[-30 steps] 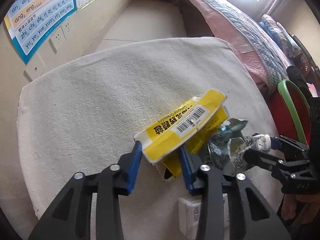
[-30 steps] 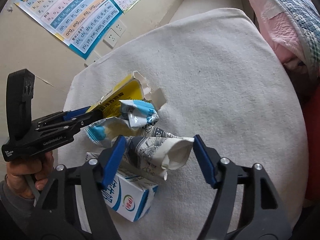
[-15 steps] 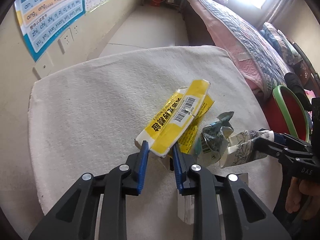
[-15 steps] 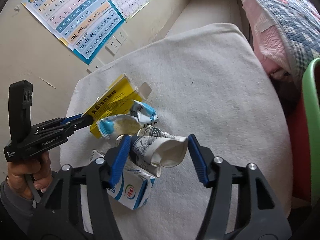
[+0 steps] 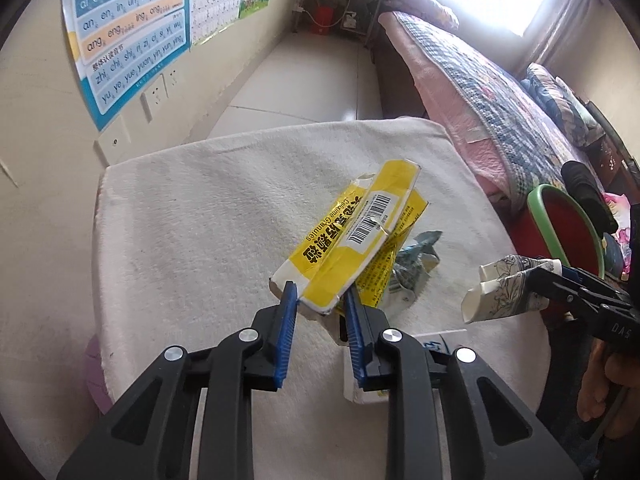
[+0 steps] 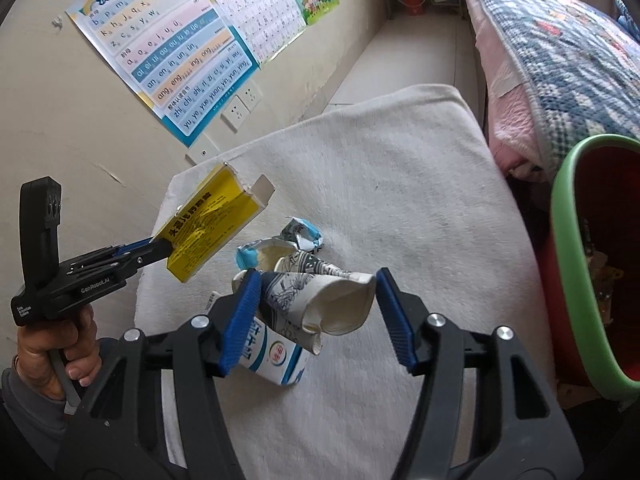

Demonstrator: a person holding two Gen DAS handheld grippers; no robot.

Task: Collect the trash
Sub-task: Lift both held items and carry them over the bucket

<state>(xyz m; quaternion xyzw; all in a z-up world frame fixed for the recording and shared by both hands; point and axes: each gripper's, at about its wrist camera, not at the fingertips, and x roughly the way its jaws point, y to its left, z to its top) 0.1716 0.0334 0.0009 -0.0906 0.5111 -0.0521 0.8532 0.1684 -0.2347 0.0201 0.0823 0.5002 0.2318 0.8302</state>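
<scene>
My left gripper [image 5: 318, 294] is shut on a flattened yellow box [image 5: 356, 236] and holds it above the white towel-covered table [image 5: 200, 216]; the box also shows in the right wrist view [image 6: 208, 220]. My right gripper [image 6: 316, 300] is shut on a crumpled paper cup [image 6: 320, 300] with blue drawings, lifted off the table; the cup also shows in the left wrist view [image 5: 504, 292]. A crumpled blue-and-silver wrapper [image 6: 280, 246] and a white-and-blue milk carton [image 6: 276, 356] lie on the table below.
A red bin with a green rim [image 6: 592, 264] stands at the table's right side, also in the left wrist view [image 5: 564, 224]. A bed with a patchwork quilt [image 5: 480, 92] runs behind it. A wall with posters [image 6: 172, 64] is on the left.
My left gripper closed on the yellow box and lifted it. My right gripper closed on the paper cup and raised it to the right, nearer the bin.
</scene>
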